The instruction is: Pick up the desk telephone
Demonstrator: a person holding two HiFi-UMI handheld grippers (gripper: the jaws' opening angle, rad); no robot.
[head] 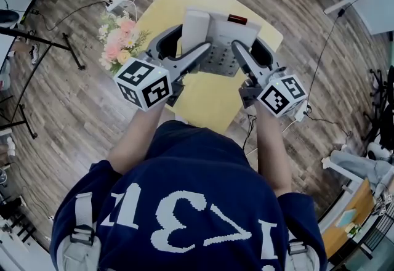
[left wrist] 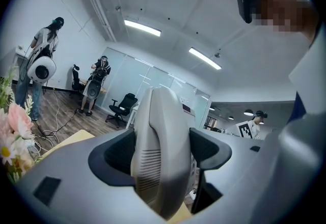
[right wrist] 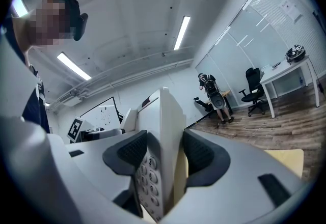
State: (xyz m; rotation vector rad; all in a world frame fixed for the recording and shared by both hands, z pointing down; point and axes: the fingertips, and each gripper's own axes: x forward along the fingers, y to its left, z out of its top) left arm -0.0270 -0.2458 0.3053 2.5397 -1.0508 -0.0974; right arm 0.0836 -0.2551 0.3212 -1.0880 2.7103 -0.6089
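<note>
Left tongs clench the handset, right tongs the keypad edge of the stiff, probably slippery desk telephone.

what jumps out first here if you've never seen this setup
The grey desk telephone at centre is clamped from both sides: the left claw grips its handset side and the right claw its keypad edge. Below it is a yellow table, with pink flowers at the table's left edge.
</note>
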